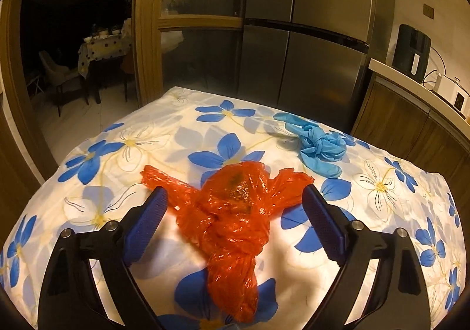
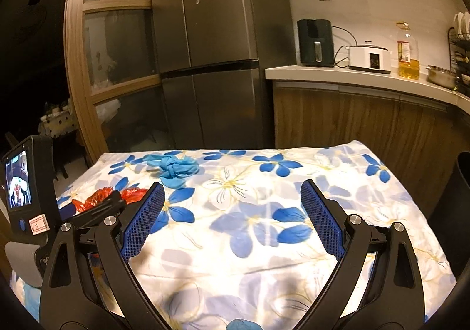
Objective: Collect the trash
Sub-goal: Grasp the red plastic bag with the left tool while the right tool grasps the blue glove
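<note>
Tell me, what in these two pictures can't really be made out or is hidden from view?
- Red plastic bag: its contents, left wrist view; crinkled film shows only a dark smear. In the right wrist view the left gripper's body hides most of it.
- Blue scrap: cut off by the bottom edge, right wrist view.
- Dark bin: cut off at the right edge.
- Room through the doorway: too dark.

Dim warm kitchen: steel fridge (image 2: 211,45) at twelve o'clock, wood-fronted counter (image 2: 352,74) at two, glass door (image 2: 117,45) at ten, floral tablecloth (image 2: 249,212) below.
</note>
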The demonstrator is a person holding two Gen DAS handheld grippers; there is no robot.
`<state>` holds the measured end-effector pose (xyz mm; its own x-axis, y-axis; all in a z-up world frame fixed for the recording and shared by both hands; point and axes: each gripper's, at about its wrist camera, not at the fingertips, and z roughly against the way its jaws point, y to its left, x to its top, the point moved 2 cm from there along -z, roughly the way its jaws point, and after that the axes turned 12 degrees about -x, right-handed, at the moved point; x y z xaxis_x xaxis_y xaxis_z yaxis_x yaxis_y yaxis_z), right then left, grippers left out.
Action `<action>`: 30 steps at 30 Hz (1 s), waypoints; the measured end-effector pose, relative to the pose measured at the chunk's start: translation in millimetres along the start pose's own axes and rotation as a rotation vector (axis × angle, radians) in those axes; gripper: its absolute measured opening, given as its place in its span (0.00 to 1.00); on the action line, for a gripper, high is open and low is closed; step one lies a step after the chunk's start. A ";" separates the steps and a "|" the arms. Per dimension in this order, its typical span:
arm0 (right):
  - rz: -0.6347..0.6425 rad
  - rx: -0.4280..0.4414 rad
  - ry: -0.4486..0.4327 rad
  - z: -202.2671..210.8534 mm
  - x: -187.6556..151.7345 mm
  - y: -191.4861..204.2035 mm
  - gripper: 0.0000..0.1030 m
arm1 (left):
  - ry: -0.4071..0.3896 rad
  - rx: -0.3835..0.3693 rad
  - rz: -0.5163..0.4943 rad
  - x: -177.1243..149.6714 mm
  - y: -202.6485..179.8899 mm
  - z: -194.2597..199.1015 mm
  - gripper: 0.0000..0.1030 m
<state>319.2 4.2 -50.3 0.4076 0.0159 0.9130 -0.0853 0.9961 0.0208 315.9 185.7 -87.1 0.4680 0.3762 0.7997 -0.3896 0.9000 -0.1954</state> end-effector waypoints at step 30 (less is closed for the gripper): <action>0.073 0.098 0.157 -133.2 15.6 94.4 0.79 | -0.076 -0.012 0.133 5.8 38.5 14.4 0.41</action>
<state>438.6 110.1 -88.4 0.5329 0.1089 0.8391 -0.2049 0.9788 0.0031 292.2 219.4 -81.8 0.3517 0.4751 0.8066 -0.4341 0.8462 -0.3091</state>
